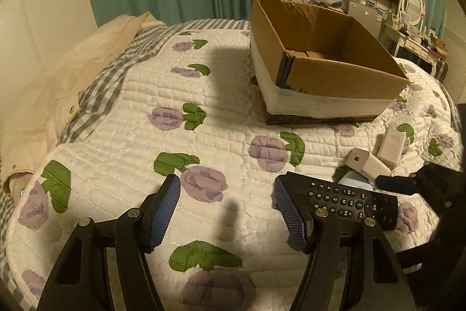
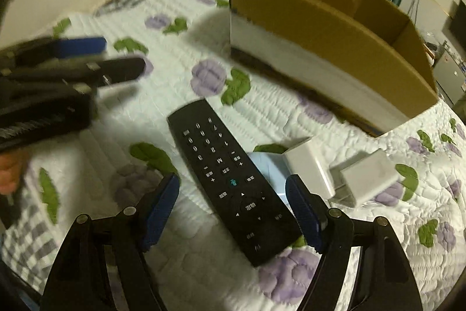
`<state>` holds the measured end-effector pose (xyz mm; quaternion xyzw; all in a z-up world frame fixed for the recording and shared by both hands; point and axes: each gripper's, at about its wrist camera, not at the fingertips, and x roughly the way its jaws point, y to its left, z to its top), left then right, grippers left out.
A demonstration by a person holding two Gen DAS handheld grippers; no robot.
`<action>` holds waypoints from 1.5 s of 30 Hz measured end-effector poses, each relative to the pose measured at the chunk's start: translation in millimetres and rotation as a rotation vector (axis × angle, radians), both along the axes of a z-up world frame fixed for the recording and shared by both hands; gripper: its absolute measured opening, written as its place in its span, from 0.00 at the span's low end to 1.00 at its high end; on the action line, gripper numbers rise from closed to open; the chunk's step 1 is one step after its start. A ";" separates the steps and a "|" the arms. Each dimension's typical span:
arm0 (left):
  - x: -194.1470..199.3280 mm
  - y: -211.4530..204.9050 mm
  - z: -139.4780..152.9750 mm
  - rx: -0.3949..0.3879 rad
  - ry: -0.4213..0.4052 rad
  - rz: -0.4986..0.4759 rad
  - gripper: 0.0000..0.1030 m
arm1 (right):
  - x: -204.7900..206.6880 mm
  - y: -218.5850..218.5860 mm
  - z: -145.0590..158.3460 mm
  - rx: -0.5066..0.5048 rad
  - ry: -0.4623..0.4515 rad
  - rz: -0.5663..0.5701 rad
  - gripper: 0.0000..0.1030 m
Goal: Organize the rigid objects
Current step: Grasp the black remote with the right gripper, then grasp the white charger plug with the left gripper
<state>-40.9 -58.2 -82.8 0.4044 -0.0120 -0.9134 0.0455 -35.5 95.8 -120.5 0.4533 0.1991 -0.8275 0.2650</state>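
Two open tongs are seen over the bed. A cardboard box stands at the far right. The remote lies between the spread right tongs, which should be centred across its width before closing. The left tongs, apart and empty, should be kept aside.

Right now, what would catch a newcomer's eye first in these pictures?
The open cardboard box at the far side of the floral quilt. Nearer lies a black remote control, between the open jaws of the right gripper, with two white chargers beside it.
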 end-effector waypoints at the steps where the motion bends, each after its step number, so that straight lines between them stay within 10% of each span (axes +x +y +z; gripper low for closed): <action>1: -1.0 -0.3 -0.6 0.002 0.000 -0.001 0.68 | -2.1 -2.6 -3.7 0.011 -0.005 0.007 0.72; 9: -2.7 -0.5 -3.7 -0.008 -0.009 0.003 0.68 | -3.0 -17.4 -9.7 0.064 0.075 0.032 0.44; 16: 0.4 2.0 2.8 -0.018 0.007 0.012 0.68 | 12.5 2.1 22.0 -0.058 0.079 0.003 0.35; 18: 0.8 5.1 4.4 -0.023 0.006 0.011 0.68 | 19.1 7.5 33.9 -0.108 0.071 -0.007 0.19; 34: -12.6 63.6 13.0 -0.021 -0.003 -0.076 0.68 | 16.3 98.5 106.6 -0.262 0.233 -0.249 0.18; 45: -44.3 139.7 -31.7 -0.003 -0.096 -0.243 0.68 | -17.9 140.1 82.5 -0.272 0.205 -0.427 0.18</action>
